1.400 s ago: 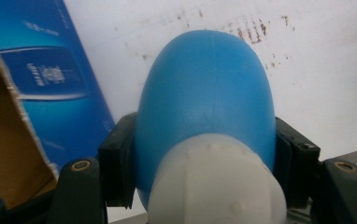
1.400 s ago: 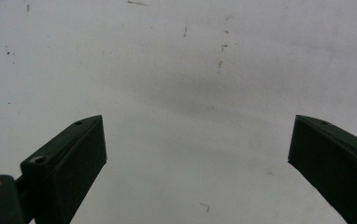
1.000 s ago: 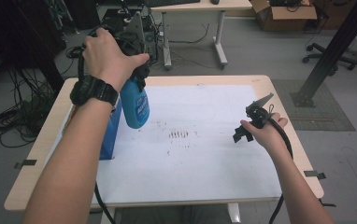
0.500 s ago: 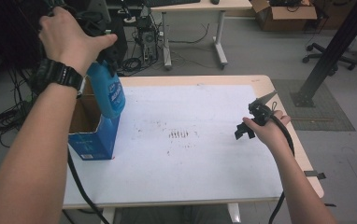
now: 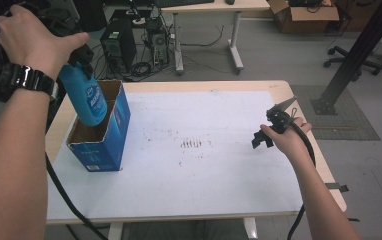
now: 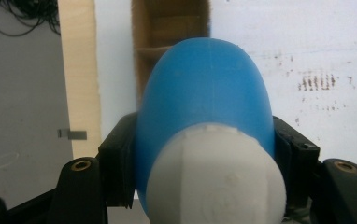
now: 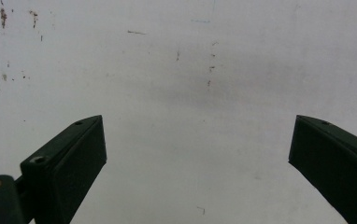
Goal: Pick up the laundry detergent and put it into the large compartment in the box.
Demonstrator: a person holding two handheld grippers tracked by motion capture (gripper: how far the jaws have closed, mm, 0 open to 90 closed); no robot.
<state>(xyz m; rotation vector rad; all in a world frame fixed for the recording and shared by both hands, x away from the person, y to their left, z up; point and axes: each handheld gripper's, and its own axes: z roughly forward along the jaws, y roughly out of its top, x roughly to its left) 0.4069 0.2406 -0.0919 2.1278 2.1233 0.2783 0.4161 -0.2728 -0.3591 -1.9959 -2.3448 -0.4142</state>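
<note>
My left gripper (image 5: 77, 59) is shut on a blue bottle (image 5: 87, 98) with a white label; a hand covers most of the gripper. The bottle hangs tilted over the open top of a blue cardboard box (image 5: 103, 150) at the table's left side, its lower end at the box's mouth. In the left gripper view the bottle (image 6: 204, 102) and its white cap sit between the jaws of the left gripper (image 6: 204, 158), with the box's brown inside (image 6: 167, 28) beyond. My right gripper (image 5: 259, 140) rests low over the right side, open (image 7: 197, 154), nothing between its jaws.
A white sheet (image 5: 219, 190) covers the wooden table (image 5: 259, 85), with dark smudges (image 5: 194, 144) at its middle. Beyond the far edge stand computer towers (image 5: 114, 45), a second desk (image 5: 204, 10), a black post (image 5: 359, 50) and an office chair (image 5: 379, 55).
The left hand has carried the blue bottle leftward from mid-table to above the box, which the arm no longer hides. The right gripper has hardly moved.
</note>
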